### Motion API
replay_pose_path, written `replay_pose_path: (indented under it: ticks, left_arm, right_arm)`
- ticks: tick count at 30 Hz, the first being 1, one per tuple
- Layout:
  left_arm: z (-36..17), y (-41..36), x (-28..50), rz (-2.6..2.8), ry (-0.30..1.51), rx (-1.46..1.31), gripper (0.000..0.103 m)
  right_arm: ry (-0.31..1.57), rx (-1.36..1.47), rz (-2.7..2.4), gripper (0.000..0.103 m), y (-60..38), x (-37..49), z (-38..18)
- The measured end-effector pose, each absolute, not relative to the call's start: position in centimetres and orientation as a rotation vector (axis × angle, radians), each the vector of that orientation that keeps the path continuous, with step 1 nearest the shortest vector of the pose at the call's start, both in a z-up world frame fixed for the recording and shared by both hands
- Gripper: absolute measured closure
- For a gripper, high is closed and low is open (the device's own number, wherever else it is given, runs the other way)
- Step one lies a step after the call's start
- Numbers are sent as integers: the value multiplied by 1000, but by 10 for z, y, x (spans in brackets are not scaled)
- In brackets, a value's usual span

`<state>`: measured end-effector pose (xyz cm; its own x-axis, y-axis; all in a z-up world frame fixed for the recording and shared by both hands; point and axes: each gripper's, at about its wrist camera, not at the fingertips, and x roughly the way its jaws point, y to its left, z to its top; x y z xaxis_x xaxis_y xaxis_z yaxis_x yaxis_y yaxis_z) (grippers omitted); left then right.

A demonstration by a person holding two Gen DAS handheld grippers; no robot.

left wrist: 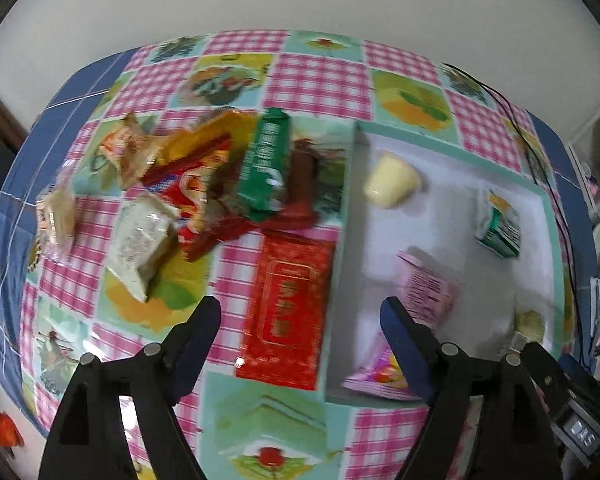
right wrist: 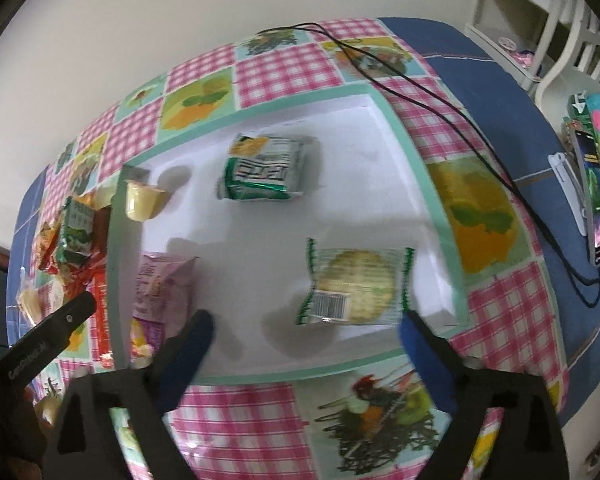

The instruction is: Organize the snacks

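While spread over the checked tablecloth, a heap of loose snacks at far left of the left wrist view: a clear biscuit pack, a pale wrapped bar, an orange-patterned packet, red and yellow wrappers, and a green carton lying across the top of the heap. Just right of these, a flat red packet alongside the outer wall of the box, touching or nearly so. Inside the white-floored box: a yellow jelly cup on its side near the far left corner, a pink packet nearer the camera, a green-and-white pack toward the right wall. Left gripper released, jaws apart over the red packet and the box wall, nothing between them, no pad pressing on anything.

Seen from the right wrist: jelly cup against the left wall, pink packet below it, green-and-white pack mid-box, a round cracker in clear wrap flat on the floor nearest the camera. Right gripper released wide, cracker lying just ahead of the tips, untouched. At right, a black cable trailing across cloth.
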<state>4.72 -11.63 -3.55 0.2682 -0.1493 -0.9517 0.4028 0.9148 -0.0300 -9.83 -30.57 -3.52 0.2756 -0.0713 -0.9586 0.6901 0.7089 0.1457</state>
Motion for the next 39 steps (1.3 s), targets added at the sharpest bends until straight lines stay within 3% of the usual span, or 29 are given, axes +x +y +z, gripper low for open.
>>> replay_pose_path:
  ticks: [5, 26, 39]
  left_arm:
    - [-34, -97, 61, -327, 1230, 236, 5]
    - [-34, 14, 118, -135, 1242, 111, 4]
    - [-59, 42, 137, -100, 1311, 93, 4]
  right_arm:
    - [1192, 601, -536, 0, -289, -83, -33]
    - [1172, 515, -284, 0, -173, 1, -28]
    - [1203, 452, -151, 1, -115, 41, -50]
